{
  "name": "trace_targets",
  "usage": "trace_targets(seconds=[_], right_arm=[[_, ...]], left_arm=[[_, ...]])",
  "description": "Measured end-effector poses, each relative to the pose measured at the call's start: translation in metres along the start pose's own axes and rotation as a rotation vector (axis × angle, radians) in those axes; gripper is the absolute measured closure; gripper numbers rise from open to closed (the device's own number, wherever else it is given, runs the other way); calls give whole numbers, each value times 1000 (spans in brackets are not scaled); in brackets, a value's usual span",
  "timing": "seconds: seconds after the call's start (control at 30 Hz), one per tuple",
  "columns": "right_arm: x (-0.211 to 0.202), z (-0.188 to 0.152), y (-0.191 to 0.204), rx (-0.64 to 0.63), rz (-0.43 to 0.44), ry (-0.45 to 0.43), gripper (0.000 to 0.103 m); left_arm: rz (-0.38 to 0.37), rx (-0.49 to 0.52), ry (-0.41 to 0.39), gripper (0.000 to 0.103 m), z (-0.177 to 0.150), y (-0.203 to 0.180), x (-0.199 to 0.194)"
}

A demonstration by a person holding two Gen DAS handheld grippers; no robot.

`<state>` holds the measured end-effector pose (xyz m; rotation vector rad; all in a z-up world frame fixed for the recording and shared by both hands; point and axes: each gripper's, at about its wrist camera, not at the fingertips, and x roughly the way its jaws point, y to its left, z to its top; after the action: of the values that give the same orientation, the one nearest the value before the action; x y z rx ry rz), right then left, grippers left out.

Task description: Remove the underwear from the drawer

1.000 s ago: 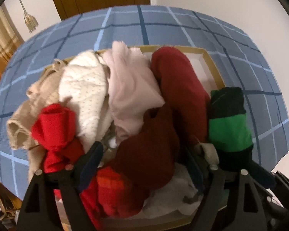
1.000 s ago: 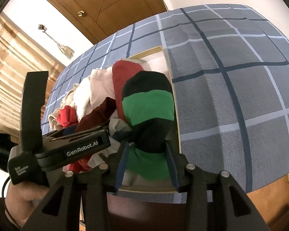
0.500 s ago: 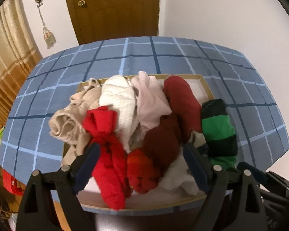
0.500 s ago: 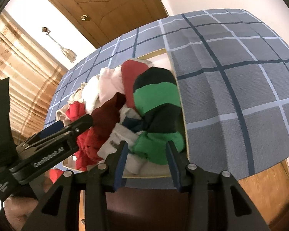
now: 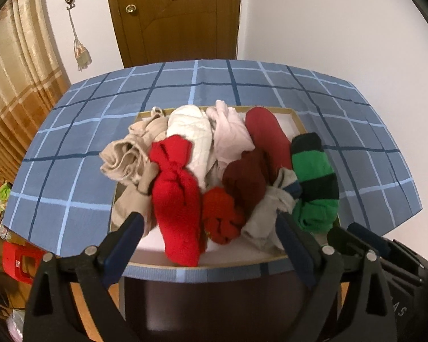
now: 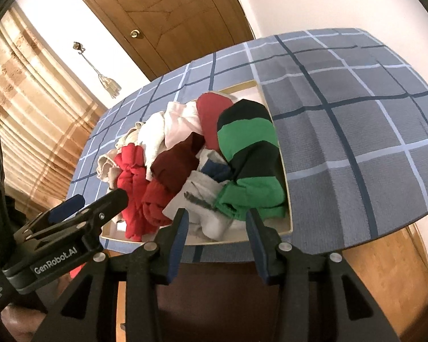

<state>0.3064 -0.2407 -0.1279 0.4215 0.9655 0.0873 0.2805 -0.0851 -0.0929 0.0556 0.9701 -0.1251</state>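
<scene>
An open drawer set in a blue checked tabletop holds a heap of rolled underwear: a bright red piece, a dark maroon one, a green and black striped one, grey, white, pink and beige ones. My left gripper is open and empty, held back over the drawer's near edge. My right gripper is open and empty, just in front of the grey piece and the green striped piece. The left gripper also shows in the right wrist view.
The blue checked cloth surrounds the drawer on all sides. A wooden door and a white wall stand behind. Curtains hang at the left. A red crate sits on the floor at lower left.
Both grippers have pulled back and up from the heap. The right gripper has let go of the green striped piece, which now lies in the drawer.
</scene>
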Motion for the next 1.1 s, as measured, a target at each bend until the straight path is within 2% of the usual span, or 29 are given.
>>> trace_targets(seconds=[0.37,0.9,1.1], right_arm=[[-15,-29,3,2,2,14,58],[-59,-75,4,7,4,-13,58],[-77,-88,11,-7,12,-24,58]], left_arm=[[30,9,4,8,-33,7,-19],[-4,39,-52,8,-81,9,-71],[5,56,-87,8,-92,11,-92]])
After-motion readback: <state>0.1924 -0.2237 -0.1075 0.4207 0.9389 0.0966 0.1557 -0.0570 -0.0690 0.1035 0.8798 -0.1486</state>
